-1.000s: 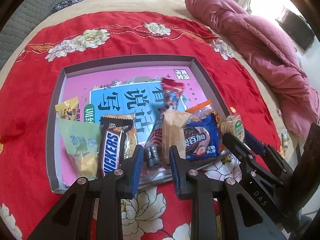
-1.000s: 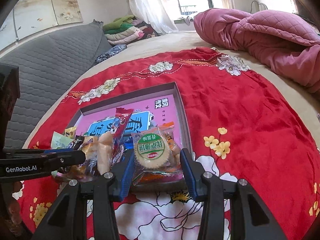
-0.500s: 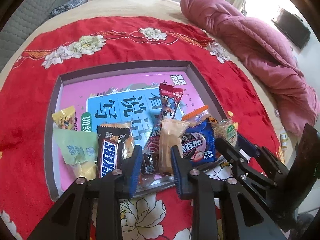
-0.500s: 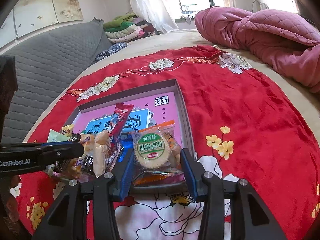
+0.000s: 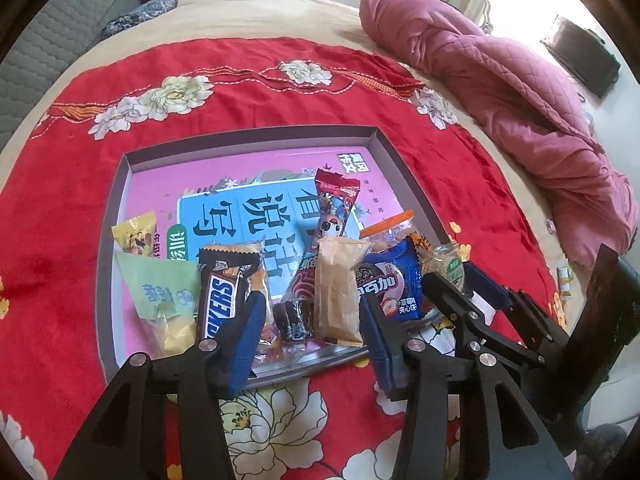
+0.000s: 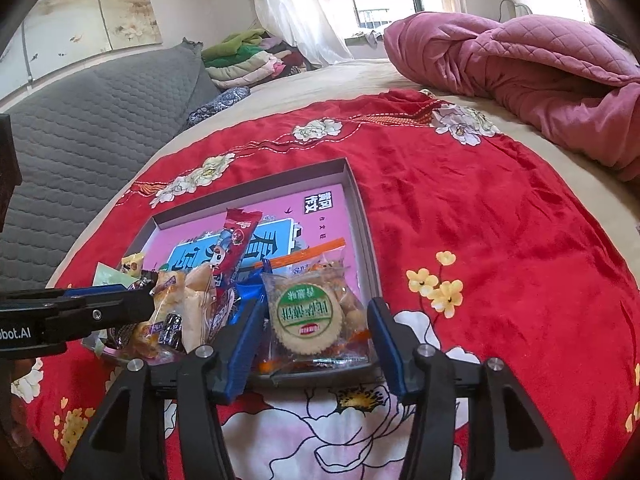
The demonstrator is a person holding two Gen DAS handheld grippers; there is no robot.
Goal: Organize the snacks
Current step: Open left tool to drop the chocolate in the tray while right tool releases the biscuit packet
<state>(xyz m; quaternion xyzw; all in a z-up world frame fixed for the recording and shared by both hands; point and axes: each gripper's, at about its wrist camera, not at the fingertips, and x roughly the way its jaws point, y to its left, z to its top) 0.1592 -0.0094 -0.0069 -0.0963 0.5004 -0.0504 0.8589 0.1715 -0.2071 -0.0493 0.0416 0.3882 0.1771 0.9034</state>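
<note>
Snacks look all gathered in the shallow gray tray (image 5: 384,148) on the red bedspread (image 6: 500,216), bunched along its near edge, Snickers bar (image 5: 218,304) to round cracker pack (image 6: 306,314); left gripper (image 5: 310,320) and right gripper (image 6: 316,330) both wide, empty, so probably just final tidying left.

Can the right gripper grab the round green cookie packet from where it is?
Probably yes. The right gripper is open, the cookie packet lies right between its fingers at the tray's near edge, uncovered.
</note>
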